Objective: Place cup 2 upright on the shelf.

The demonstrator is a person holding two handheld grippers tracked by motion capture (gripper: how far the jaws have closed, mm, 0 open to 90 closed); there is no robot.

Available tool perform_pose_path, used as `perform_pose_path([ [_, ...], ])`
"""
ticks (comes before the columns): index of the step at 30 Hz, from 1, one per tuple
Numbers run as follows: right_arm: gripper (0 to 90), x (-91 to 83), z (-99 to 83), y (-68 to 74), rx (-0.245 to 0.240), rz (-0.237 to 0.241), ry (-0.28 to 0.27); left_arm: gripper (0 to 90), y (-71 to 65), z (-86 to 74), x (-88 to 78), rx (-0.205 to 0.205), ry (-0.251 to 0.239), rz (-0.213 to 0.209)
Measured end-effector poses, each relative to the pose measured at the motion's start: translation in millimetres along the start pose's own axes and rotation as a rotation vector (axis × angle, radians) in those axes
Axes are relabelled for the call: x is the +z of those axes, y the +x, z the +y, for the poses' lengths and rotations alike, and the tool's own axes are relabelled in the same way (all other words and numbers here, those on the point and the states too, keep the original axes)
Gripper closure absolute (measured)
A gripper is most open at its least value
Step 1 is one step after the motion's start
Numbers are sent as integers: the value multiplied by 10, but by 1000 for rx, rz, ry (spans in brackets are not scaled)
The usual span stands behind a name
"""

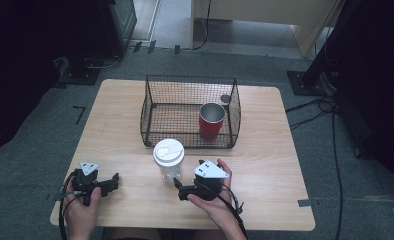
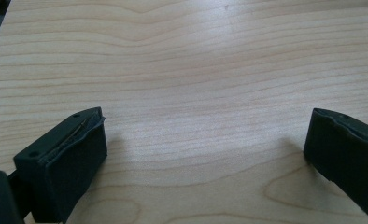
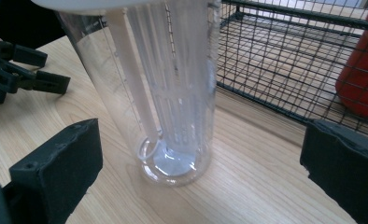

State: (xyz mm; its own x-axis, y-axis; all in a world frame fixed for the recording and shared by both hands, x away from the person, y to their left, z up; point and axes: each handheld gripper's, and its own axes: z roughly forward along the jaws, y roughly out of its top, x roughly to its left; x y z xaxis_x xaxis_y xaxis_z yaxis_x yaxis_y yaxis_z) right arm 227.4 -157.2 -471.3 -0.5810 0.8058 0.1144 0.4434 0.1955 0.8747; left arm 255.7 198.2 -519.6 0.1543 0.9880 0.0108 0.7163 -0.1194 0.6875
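A clear plastic tumbler (image 1: 168, 161) with a white lid stands upright on the wooden table (image 1: 265, 165), just in front of a black wire basket (image 1: 155, 112). A red cup (image 1: 211, 121) stands inside the basket at its right. My right gripper (image 1: 180, 189) is open near the front edge, its jaws pointing at the tumbler's base. In the right gripper view the tumbler (image 3: 173, 93) stands just ahead of the open right gripper (image 3: 201, 133), untouched by either jaw. My left gripper (image 1: 114, 182) rests open at the front left. The left gripper (image 2: 205, 126) has bare wood between its jaws.
The basket (image 3: 285, 28) and the red cup (image 3: 362, 79) lie beyond the tumbler at the right. The left gripper (image 3: 18, 74) lies off to the left. A small dark round object (image 1: 225, 99) sits at the basket's back right corner. Grey carpet surrounds the table.
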Motion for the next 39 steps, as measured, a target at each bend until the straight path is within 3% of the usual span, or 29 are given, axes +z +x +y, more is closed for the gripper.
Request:
perform_pose_path([
  [20, 0, 209, 168, 163, 7, 32, -36, 0, 0, 0, 0, 0, 0, 0],
  [39, 111, 297, 269, 240, -5, 29, -105, 0, 0, 0, 0, 0, 0, 0],
])
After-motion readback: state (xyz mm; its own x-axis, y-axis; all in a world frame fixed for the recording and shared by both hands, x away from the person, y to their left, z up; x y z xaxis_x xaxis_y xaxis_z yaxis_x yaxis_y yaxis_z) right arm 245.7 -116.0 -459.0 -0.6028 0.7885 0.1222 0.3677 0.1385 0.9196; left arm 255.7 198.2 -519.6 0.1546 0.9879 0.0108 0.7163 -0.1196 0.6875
